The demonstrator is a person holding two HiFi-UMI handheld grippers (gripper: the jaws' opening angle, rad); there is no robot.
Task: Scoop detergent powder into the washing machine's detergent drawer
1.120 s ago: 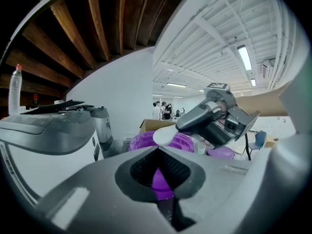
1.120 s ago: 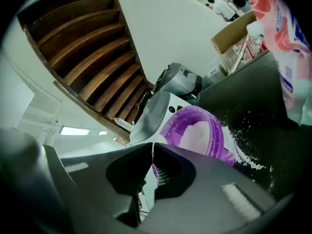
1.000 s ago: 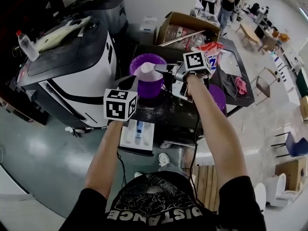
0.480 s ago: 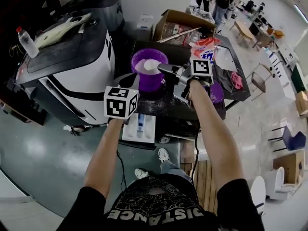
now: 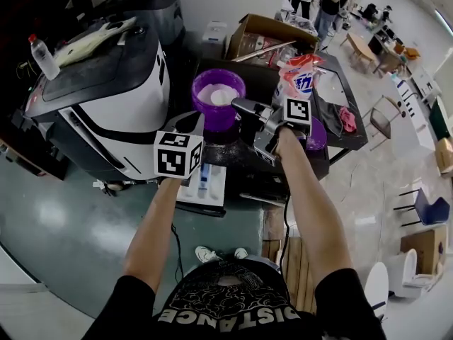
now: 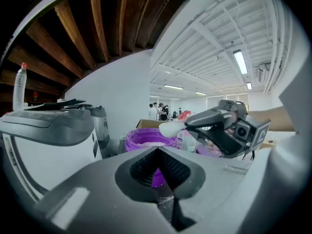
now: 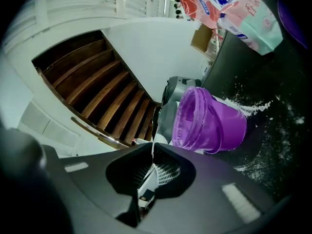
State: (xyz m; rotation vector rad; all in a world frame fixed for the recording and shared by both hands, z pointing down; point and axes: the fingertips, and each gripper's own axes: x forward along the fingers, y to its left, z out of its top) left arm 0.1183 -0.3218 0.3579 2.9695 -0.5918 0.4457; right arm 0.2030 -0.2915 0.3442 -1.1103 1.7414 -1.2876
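R arm out, claw holds scoop over tub.

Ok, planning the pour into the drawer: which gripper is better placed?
Right. The right gripper holds the scoop, heaped with white powder; the left gripper is shut and empty.

Right gripper is being pulled back toward the person. Scoop, clamped in its fingers and heaped with white powder, is being brought from over the middle of the purple bucket to its near rim.
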